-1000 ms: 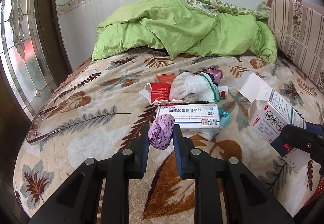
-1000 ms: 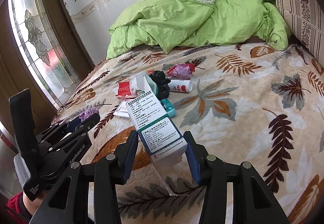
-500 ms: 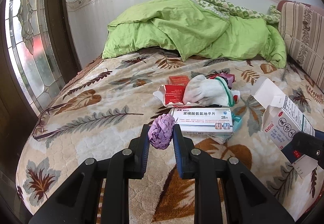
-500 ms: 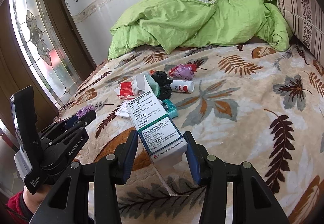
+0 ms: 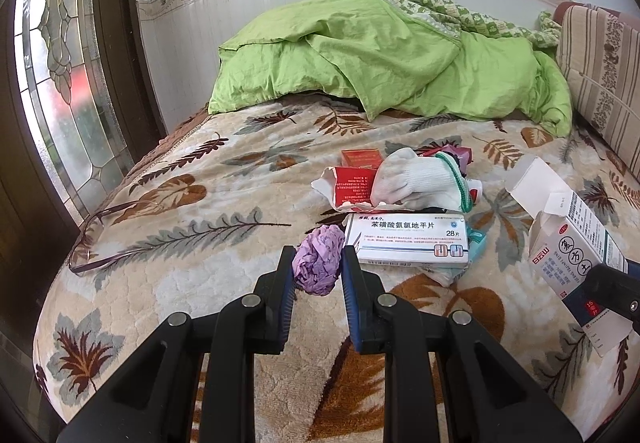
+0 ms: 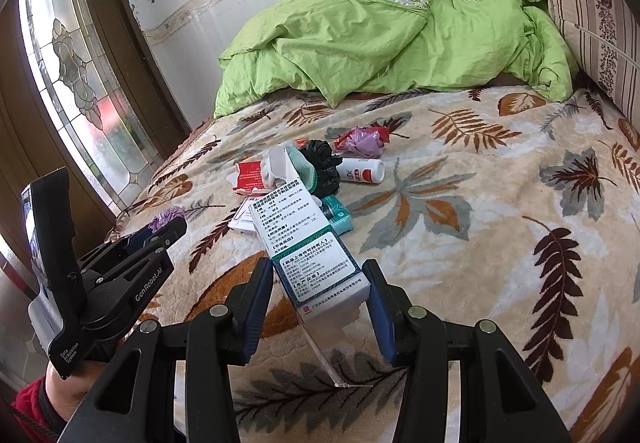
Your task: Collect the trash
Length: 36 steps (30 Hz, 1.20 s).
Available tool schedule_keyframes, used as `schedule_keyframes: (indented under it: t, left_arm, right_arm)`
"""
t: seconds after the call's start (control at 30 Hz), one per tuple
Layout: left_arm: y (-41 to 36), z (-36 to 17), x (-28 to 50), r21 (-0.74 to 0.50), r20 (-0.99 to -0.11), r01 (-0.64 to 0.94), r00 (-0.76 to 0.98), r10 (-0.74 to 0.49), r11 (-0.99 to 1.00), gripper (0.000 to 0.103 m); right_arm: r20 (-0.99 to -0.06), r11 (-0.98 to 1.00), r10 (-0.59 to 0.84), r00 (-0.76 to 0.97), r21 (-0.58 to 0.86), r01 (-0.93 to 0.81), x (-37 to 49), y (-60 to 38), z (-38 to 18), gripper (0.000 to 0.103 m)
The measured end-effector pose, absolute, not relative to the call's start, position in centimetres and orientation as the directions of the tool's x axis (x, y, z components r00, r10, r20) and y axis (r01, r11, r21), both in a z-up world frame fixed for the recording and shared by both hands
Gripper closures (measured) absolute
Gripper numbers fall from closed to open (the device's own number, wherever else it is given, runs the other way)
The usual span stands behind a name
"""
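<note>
This is a bedroom in a home; a bed with a leaf-patterned blanket fills the view; a crumpled green duvet and a striped pillow lie at the wall; a stained-glass door stands beside it.

Two fisheye views, each mounted behind a gripper and looking forward and down along its fingers, close over a bed. The left view sits nearer the window side; the right view looks from further right. Both share the trash pile, quilt and wall.
</note>
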State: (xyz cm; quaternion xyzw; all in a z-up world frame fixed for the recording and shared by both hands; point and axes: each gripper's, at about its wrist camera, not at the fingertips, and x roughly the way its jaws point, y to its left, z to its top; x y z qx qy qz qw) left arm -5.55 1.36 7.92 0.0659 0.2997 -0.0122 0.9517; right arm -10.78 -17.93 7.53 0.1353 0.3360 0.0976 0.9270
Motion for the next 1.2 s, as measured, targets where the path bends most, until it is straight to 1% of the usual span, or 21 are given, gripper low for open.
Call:
schedule_keyframes:
  t: [0.47, 0.6, 0.77, 0.87, 1.0, 1.2]
  left_arm:
    - [1.3, 7.9, -5.6, 0.115, -0.573, 0.065, 0.820, 0.013, 0.991, 0.082]
    - [1.1, 8.0, -6.0, 0.088, -0.575, 0.082, 0.818, -0.016, 0.993, 0.082]
    - [0.1, 8.6, -7.2, 0.049, -0.577, 0.141, 0.812, -0.087, 0.989, 0.082]
    - [-1.1, 9.2, -8.2, 0.015, -0.580, 0.198, 0.800, -0.153, 0.980, 0.082]
    - [-3.6, 9.6, -10.0, -0.015, -0.590, 0.306, 0.766, -0.255, 0.952, 0.082]
    - [-9.1, 10.6, -13.4, -0.055, -0.601, 0.497, 0.676, -0.426, 0.866, 0.082]
  right_arm:
    - [-0.593, 0.943, 0.272, 0.758, 0.320, -0.088, -10.9, -18.1, 7.6, 0.054]
    - [-0.587, 0.941, 0.269, 0.764, 0.330, -0.078, -11.2, -18.4, 7.9, 0.054]
    - [-0.562, 0.928, 0.279, 0.779, 0.366, -0.069, -12.8, -19.5, 9.0, 0.054]
    - [-0.539, 0.912, 0.293, 0.790, 0.407, -0.060, -14.9, -20.8, 9.7, 0.054]
    - [-0.530, 0.906, 0.271, 0.804, 0.422, -0.027, -18.0, -23.0, 10.5, 0.054]
    - [-0.555, 0.892, 0.206, 0.806, 0.446, 0.079, -23.3, -27.7, 10.4, 0.054]
